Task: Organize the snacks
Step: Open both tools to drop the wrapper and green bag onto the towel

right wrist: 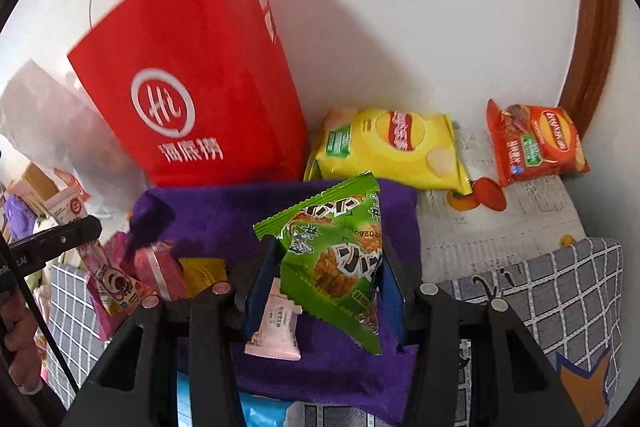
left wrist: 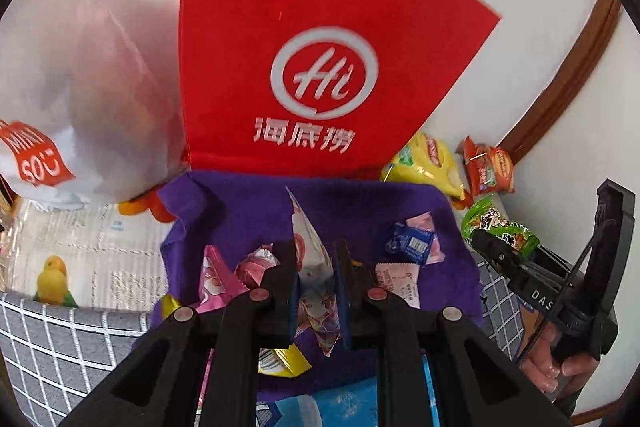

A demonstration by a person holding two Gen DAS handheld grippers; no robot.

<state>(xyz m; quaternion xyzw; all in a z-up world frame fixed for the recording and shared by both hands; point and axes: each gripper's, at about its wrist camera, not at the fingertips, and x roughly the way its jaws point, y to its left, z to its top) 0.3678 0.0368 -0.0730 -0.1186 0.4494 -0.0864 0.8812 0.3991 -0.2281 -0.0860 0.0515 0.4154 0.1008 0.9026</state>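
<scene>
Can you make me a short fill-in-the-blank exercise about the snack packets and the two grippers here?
1. The right gripper is shut on a crinkly ____ snack packet.
2. The left gripper is shut on a long white and pink packet above the ____ cloth.
3. The tall paper bag behind the cloth is ____.
4. The yellow chip bag lies ____ the orange-red chip bag and the paper bag.

Missing words: green; purple; red; between

**Hot-pot logo leads the readable print**

A red paper bag carries a white circled "Hi" above the characters 海底捞. A white plastic bag bears a red patch reading "MINI SO". The right tongs' black body shows the letters "DAS". Smaller wrappers' print is illegible.
</scene>
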